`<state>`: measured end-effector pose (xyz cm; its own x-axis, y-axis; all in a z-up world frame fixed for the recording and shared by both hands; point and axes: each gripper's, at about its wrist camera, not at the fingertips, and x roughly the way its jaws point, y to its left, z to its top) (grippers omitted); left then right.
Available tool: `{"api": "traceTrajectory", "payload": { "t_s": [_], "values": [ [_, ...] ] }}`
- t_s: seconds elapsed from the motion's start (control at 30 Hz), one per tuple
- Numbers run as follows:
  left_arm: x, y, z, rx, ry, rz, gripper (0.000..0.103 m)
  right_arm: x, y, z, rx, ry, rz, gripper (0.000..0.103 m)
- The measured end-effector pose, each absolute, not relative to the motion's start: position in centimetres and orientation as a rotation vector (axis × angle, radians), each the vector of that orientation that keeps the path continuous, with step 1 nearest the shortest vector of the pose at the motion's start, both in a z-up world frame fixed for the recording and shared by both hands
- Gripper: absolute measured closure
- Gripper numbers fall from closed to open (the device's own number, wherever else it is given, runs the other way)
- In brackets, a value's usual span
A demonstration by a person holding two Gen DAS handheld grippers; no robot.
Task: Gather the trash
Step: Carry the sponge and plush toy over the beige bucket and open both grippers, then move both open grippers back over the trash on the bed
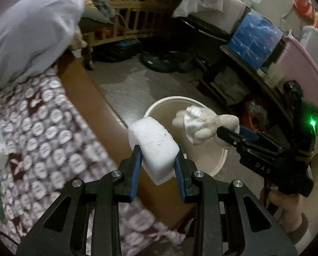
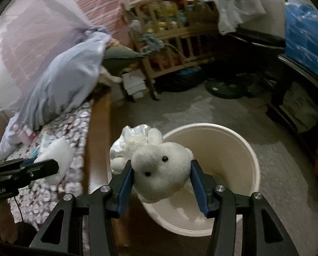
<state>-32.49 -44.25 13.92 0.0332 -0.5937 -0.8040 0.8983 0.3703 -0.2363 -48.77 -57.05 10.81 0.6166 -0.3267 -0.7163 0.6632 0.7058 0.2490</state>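
My left gripper [image 1: 157,162] is shut on a white foam block [image 1: 153,143], held above the bed's edge beside a cream bucket [image 1: 159,107] on the floor. In the right wrist view the same foam block [image 2: 56,160] and left gripper [image 2: 50,166] appear at the left, over the bedspread. My right gripper [image 2: 162,176] is shut on a white plush toy [image 2: 161,168] with two black eyes and shiny white cloth behind its head. It hangs over the near rim of the bucket [image 2: 250,147]. The left wrist view shows that toy [image 1: 201,123] and right gripper [image 1: 229,134] over the bucket.
A bed with a patterned spread [image 1: 41,128] and a brown wooden side [image 1: 82,85] lies left. A grey pillow [image 2: 65,81] rests on it. A wooden crib [image 2: 176,49] full of items stands behind, with a shelf of boxes [image 1: 255,40] to the right. A person's hand [image 1: 287,209] holds the right gripper.
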Motion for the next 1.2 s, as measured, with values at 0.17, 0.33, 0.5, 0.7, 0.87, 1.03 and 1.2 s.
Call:
{"api": "traceTrajectory", "payload": {
  "t_s": [0.17, 0.33, 0.5, 0.7, 0.87, 1.03, 1.2],
  "values": [
    [-33.7, -47.0, 12.5, 0.418, 1.005, -1.209, 0.076, -50.0, -58.5, 9.6, 0.573, 0.703, -0.634, 0.053],
    [-34.3, -49.2, 11.1, 0.418, 1.038, -1.237, 0.072, -50.4, -59.5, 9.0, 0.578, 0.718, -0.681, 0.053],
    [-34.3, -49.9, 10.3, 0.379, 1.064, -1.264, 0.058, -50.7, -60.5, 8.4, 0.601, 0.734, -0.731, 0.045],
    [-33.5, -49.6, 9.8, 0.387, 1.087, -1.219, 0.051, -50.2, -60.4, 7.9, 0.597, 0.767, -0.720, 0.043],
    [-32.7, -48.7, 9.9, 0.393, 1.082, -1.162, 0.051, -49.6, -59.8, 7.6, 0.575, 0.782, -0.702, 0.041],
    [-31.8, -46.8, 10.7, 0.426, 1.036, -1.092, 0.051, -48.7, -59.0, 7.5, 0.555, 0.788, -0.676, 0.037],
    [-30.4, -44.0, 11.4, 0.449, 0.980, -1.020, 0.051, -47.2, -57.5, 7.5, 0.516, 0.806, -0.636, 0.037]
  ]
}}
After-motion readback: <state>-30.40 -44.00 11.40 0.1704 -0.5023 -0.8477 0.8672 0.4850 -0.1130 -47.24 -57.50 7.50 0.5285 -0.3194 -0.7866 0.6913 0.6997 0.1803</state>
